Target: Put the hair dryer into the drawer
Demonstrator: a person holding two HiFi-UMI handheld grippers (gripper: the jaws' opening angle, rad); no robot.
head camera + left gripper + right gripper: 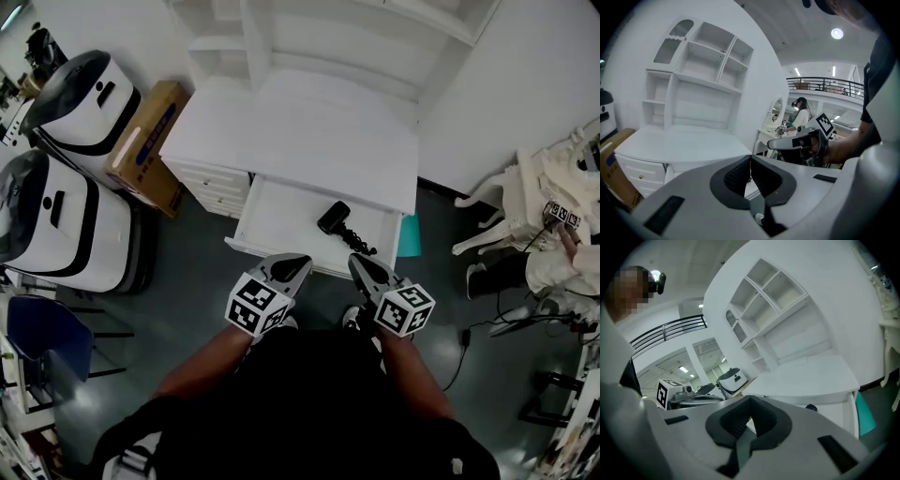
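Hair dryer [334, 219] is lying inside the pulled-out drawer [277, 217] of the white desk [300, 131] standing on the dark grey floor [192, 286], just ahead of the left gripper [298, 263] and right gripper [360, 263], both hovering clenched and empty.

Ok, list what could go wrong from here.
1. The hair dryer lies in the open drawer with its coiled cord near the front edge; closing the drawer could pinch the cord.
2. The left gripper and right gripper are both shut in front of the drawer; a clumsy shove could jolt the hair dryer.
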